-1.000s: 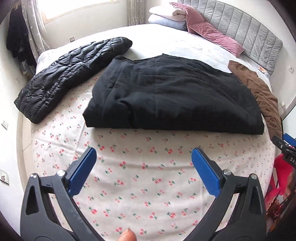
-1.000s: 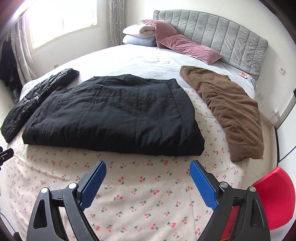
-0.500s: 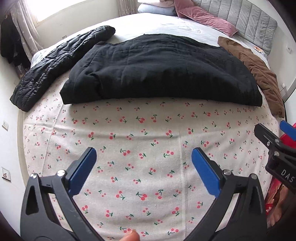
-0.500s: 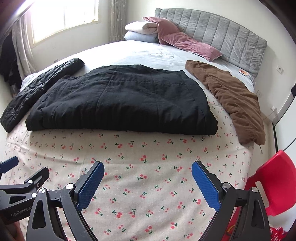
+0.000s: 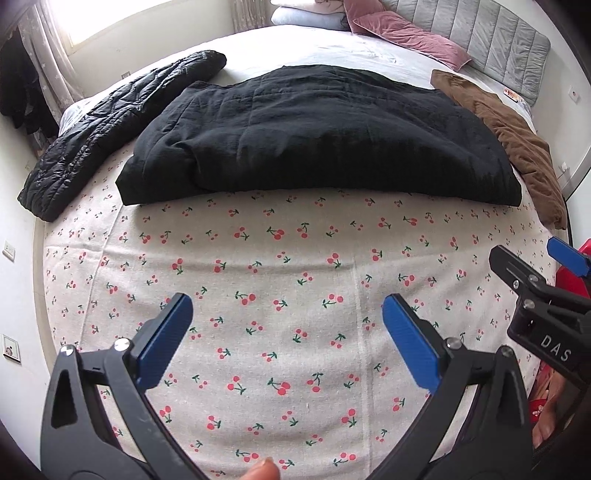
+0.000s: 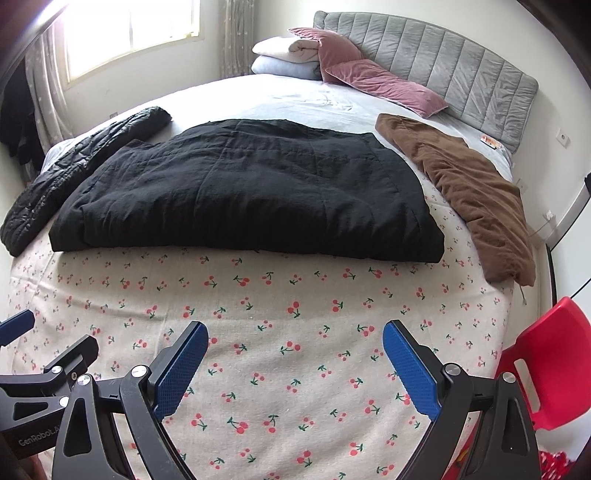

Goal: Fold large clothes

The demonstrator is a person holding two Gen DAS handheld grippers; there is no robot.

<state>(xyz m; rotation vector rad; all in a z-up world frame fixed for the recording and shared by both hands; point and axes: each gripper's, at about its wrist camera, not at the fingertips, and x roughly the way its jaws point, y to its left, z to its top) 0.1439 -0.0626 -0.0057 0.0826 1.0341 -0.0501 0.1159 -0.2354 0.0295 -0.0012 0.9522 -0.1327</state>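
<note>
Seeing the bed (image 6: 295, 96) first, near half under a cherry-print sheet (image 6: 295, 332). Black coat (image 6: 243, 192) lies folded across the middle of it, on the sheet's far edge. Black puffer jacket (image 6: 74, 162) just left of it, brown jacket (image 6: 469, 192) on the right, pink pillow (image 6: 380, 85) by the headboard. My left gripper (image 5: 288, 332) and right gripper (image 6: 295, 362) both hang over bare sheet, jaws spread wide, holding nothing.

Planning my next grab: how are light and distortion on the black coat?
Left wrist view: black coat sharp, its front edge nearly featureless dark, fisheye bowing the bed. Right wrist view: window blown out at top left, coat seams readable, corners vignetted.
</note>
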